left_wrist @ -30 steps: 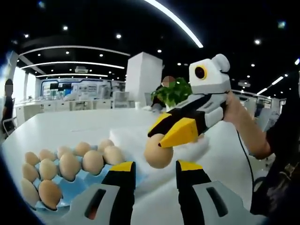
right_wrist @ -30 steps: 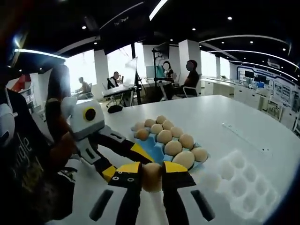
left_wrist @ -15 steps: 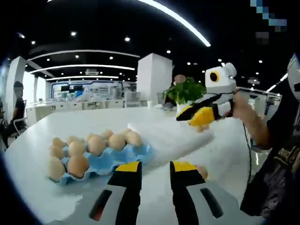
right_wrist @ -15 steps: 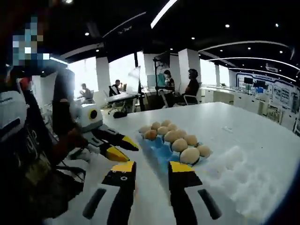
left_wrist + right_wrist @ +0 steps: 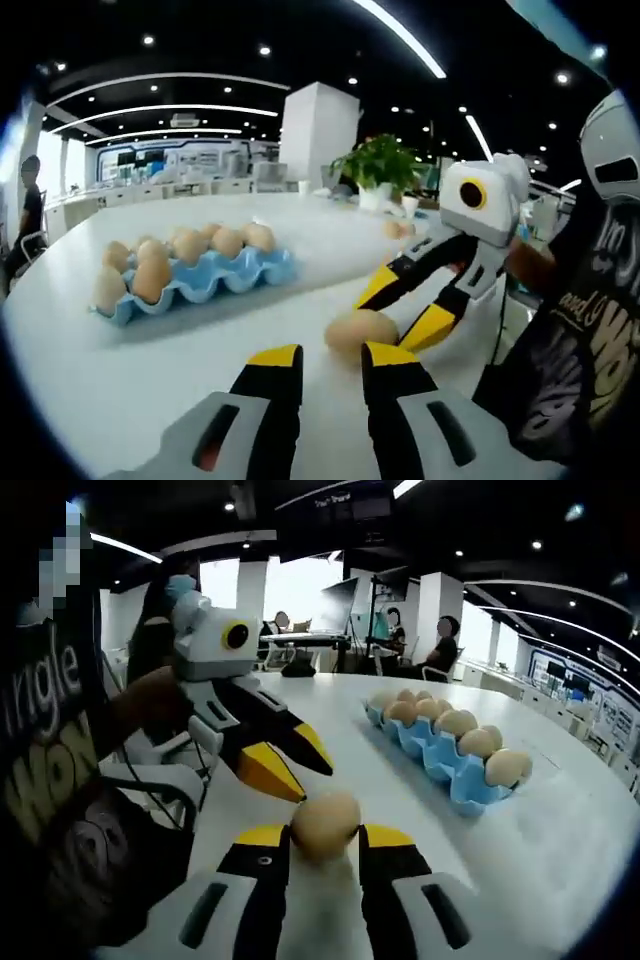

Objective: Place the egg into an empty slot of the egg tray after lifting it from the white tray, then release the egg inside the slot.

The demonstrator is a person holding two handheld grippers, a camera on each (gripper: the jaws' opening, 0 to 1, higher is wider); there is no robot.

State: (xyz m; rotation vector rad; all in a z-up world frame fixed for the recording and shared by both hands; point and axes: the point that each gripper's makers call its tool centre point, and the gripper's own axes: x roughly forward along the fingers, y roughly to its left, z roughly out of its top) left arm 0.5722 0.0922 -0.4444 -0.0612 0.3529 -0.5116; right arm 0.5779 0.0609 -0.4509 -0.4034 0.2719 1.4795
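Observation:
A brown egg (image 5: 325,822) lies on the white table, right between the tips of my right gripper (image 5: 325,840), whose jaws stand apart at about the egg's width. In the left gripper view the same egg (image 5: 360,328) rests at the tips of the right gripper (image 5: 386,324), which reaches in from the right. My left gripper (image 5: 330,357) is open with nothing in it, just short of the egg. It also shows as the left gripper (image 5: 314,785) slanting down beside the egg. The blue egg tray (image 5: 450,772) holds several eggs and appears again as the blue egg tray (image 5: 250,274).
The person's dark shirt (image 5: 570,340) fills the side nearest the grippers. A potted plant (image 5: 380,165) stands at the table's far end. People sit at desks (image 5: 400,650) in the background. Bare white table (image 5: 130,370) lies between the grippers and the tray.
One second ago my right gripper held the egg up near the trays. Both grippers have since come down and back toward the person, and the egg now lies on the table.

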